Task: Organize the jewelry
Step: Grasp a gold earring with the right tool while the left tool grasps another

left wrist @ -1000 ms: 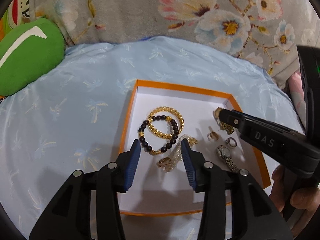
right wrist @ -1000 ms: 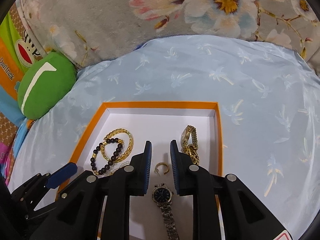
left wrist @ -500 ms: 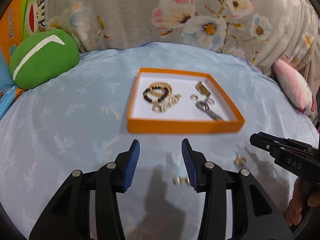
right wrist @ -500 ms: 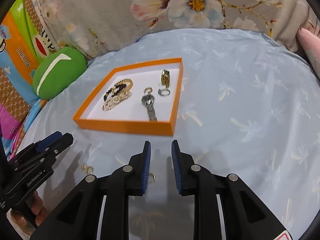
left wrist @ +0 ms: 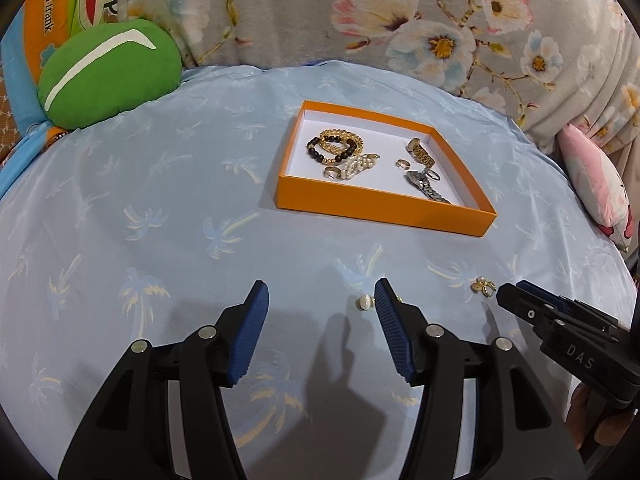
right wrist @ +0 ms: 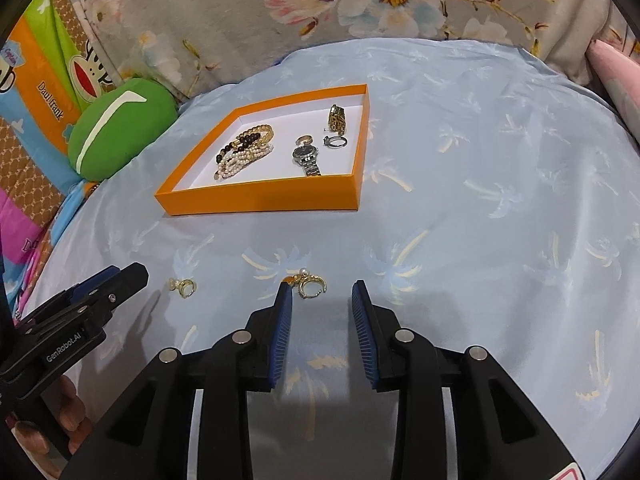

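Even indoor light, soft shadows, sharp focus, fisheye-warped dark corners

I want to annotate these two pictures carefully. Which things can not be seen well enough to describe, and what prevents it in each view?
- Pearl earring, left wrist view: partly behind the left gripper's right finger.
- Gold earring, right wrist view: too small to tell its clasp; the right gripper is opening, nothing between its pads.
- Silver watch, left wrist view: strap end hidden by the orange tray wall.
- Stacked bracelets: overlapping, count unclear.
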`<state>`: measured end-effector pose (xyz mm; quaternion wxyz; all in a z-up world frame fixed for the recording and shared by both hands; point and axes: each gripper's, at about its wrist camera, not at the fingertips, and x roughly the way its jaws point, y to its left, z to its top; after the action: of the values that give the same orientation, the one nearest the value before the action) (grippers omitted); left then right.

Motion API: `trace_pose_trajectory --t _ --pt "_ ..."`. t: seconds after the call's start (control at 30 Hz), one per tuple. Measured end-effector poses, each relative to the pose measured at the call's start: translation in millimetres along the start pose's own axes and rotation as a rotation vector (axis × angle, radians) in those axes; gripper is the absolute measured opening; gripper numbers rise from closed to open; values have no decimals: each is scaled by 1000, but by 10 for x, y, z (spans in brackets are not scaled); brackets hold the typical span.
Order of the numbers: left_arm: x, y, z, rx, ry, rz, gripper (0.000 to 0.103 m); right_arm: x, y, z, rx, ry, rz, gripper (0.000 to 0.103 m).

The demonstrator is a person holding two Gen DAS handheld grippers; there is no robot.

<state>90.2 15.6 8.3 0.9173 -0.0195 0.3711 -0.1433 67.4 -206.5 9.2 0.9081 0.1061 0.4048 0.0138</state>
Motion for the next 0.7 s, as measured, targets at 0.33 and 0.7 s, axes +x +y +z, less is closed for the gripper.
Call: trace_pose_trajectory --t 0.33,0.7 --pt "45 35 -5 -18 21 -9 53 153 125 75 -30 35 -33 30" --pt "53 -28 -21 12 36 -39 53 169 134 85 -33 38 -58 20"
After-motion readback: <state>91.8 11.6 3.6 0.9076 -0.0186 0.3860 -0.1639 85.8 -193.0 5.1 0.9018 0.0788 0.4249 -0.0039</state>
